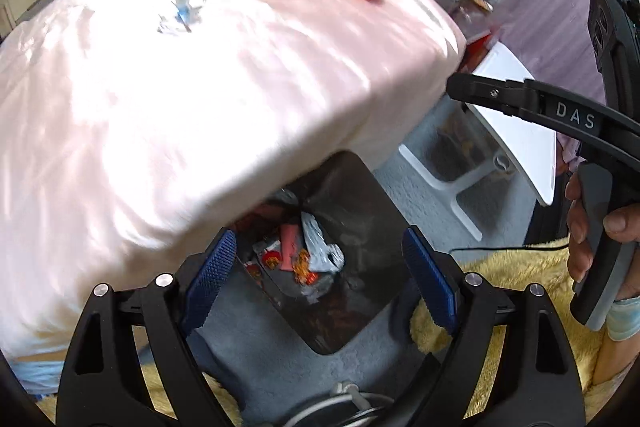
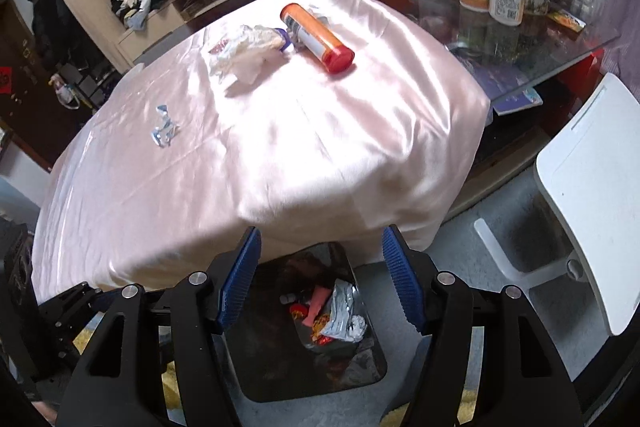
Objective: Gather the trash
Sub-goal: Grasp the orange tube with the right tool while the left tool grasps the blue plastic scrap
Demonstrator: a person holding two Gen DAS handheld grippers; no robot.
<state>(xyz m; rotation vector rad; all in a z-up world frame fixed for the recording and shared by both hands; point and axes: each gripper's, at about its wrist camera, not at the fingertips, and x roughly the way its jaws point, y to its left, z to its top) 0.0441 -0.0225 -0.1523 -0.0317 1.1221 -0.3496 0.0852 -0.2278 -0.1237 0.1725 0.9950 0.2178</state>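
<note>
Pink cloth (image 2: 320, 131) covered the table, bearing an orange tube (image 2: 317, 38), crumpled tissue (image 2: 244, 53) and a small wrapper (image 2: 163, 127). Both grippers, left (image 1: 318, 283) and right (image 2: 320, 279), hung wide and empty above the bin (image 2: 280, 367) of wrappers.

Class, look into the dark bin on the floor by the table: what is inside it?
Inside the bin lie a crumpled silver wrapper, a pink stick-shaped piece and red-and-yellow wrappers. Whatever lies beneath that heap, and the bin's far edge under the pink tablecloth, is hidden.
</note>
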